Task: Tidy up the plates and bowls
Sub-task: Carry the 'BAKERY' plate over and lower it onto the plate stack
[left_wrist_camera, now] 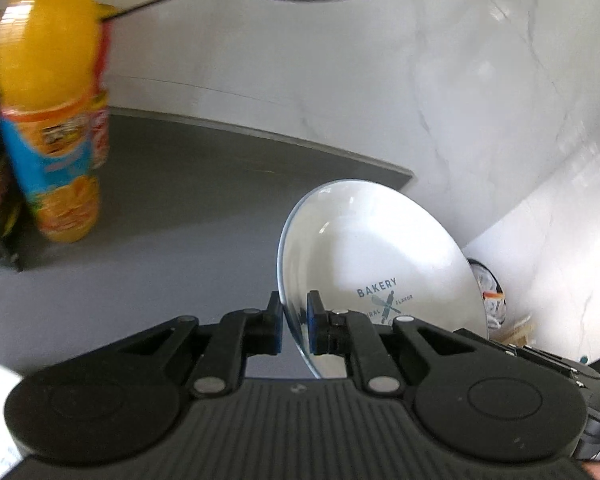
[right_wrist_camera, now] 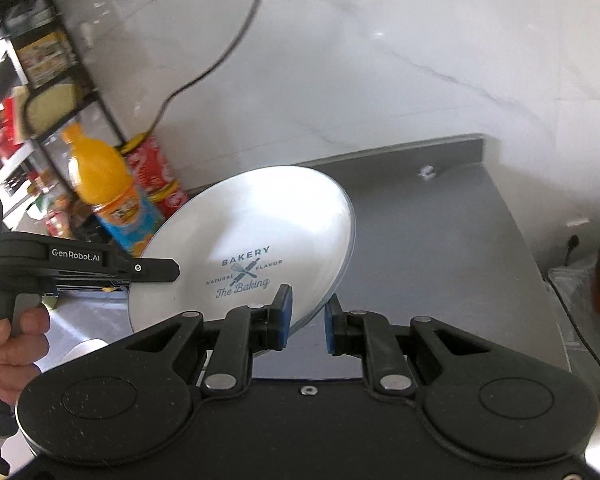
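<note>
At the far left of the right wrist view, a person's hand holds the handle of the left gripper. From its own camera that gripper's 2 blue pads are pressed onto the rim of the white plate, 1 pad on each face, so it is pinching the plate at its edge. The plate is held tilted, clear of the grey countertop, with its printed "BAKERY" face turned toward the right. An orange juice bottle stands near the counter's left end, beside a red packet, well apart from the plate.

Further right, the right gripper straddles the plate's near rim with its jaws spread. The left pad lies against or just beside the printed face, and I cannot tell which; the right pad stands apart from the back, so this gripper is not yet clamped.

The plate looks like glazed ceramic or opal glass: stiff, moderately heavy for a 1-point pinch, slick, and liable to chip or shatter if dropped. Held at 1 rim point, it will tend to swing. The flat outer rim is the sensible place to grip, pads set deep over the lip, preferably opposite the other gripper. A black cable trails along the marble wall behind.
</note>
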{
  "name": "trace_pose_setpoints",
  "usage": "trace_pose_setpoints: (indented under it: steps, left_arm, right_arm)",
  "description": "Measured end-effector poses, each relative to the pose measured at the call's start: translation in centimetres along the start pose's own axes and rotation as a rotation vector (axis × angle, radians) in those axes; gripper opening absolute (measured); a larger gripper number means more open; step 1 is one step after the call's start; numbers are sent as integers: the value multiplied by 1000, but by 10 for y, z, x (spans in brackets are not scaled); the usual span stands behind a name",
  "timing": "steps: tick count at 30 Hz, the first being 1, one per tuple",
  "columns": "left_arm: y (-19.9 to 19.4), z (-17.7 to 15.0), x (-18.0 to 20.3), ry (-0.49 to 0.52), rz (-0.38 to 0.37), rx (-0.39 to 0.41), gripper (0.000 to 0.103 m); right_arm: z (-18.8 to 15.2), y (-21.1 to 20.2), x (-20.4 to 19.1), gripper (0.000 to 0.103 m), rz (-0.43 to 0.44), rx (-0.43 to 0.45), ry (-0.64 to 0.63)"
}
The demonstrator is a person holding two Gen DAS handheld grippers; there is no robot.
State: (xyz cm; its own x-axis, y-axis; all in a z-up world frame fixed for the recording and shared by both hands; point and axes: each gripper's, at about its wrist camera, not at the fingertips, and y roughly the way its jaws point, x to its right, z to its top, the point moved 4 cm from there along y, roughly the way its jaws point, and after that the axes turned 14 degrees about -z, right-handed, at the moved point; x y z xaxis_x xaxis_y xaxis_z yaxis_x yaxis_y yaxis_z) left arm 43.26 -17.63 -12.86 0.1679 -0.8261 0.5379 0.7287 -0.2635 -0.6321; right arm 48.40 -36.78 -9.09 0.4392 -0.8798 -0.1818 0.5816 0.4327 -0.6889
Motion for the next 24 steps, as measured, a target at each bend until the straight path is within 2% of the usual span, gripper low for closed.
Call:
trace_pose_setpoints:
  steps: [7, 24]
  left_arm:
    - [-43, -7, -9, -62, 12, 49, 10]
    - [-134, -15, -83, -95, 56, 103, 10]
  right_arm:
    - [0, -18, -33, 16, 52, 3, -34]
    - [-21, -30, -136, 16, 122, -11, -66]
